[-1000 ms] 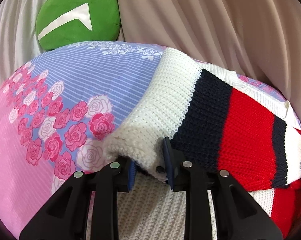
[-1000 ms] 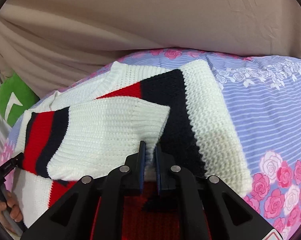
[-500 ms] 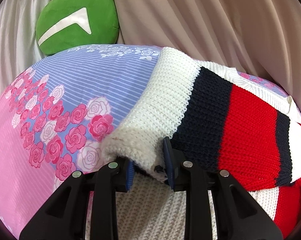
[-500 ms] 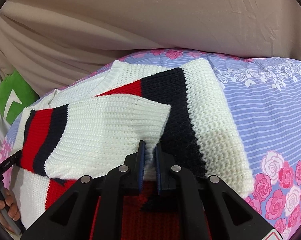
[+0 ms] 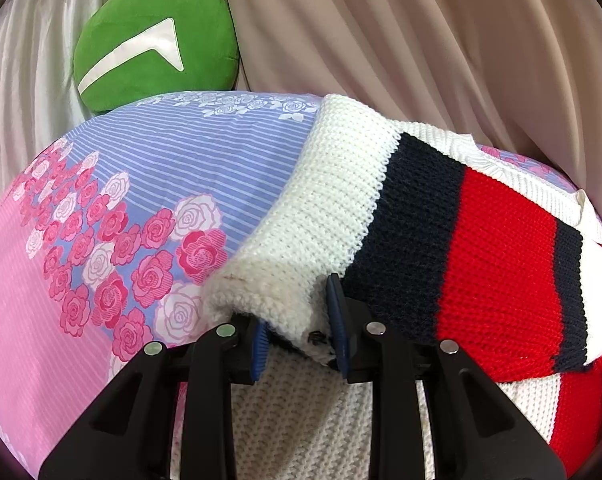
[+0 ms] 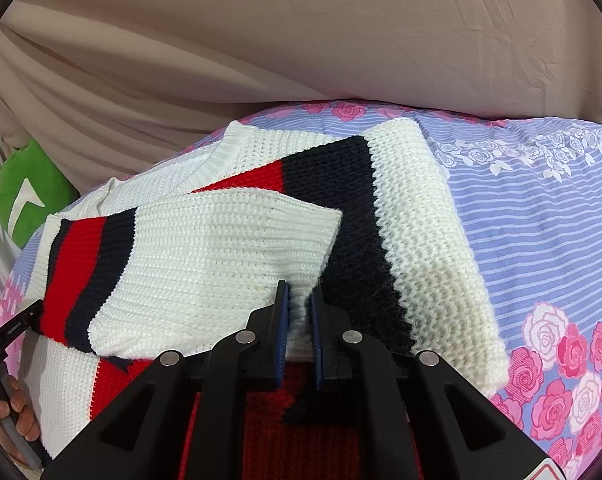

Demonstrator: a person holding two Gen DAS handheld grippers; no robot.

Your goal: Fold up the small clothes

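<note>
Left wrist view shows the left gripper (image 5: 299, 328) pinched onto the thick white cuff end (image 5: 269, 300) of one sleeve of the striped knit sweater (image 5: 481, 248), the blue pads biting into the bunched wool, with the jaws held narrow by the bulk between them. That sleeve runs up and away from the cuff, its long axis slanting toward the beige curtain (image 5: 421, 40) behind, and it lies over the sweater's body, whose white hem panel shows directly below the claw.

Right wrist view has the right gripper (image 6: 299, 334) nearly closed on the lower edge of the other sleeve (image 6: 205, 272), just a thin layer of white knit nipped between its pads. This sleeve lies across the sweater's body, its long axis running left from the claw, past the red and navy bands, toward the left gripper's tip and the person's hand (image 6: 9, 412) at the sweater's far left edge.

Relative to the sweater, which is spread on the floral bedsheet (image 5: 101, 240), each claw sits at the near edge of its own side; the green cushion (image 5: 153, 44) lies beyond the sweater's left side, against the curtains. Both sleeves look already crossed inward, so the coming fold likely turns on the body's long axis, running from the near hem to the collar by the curtain.
</note>
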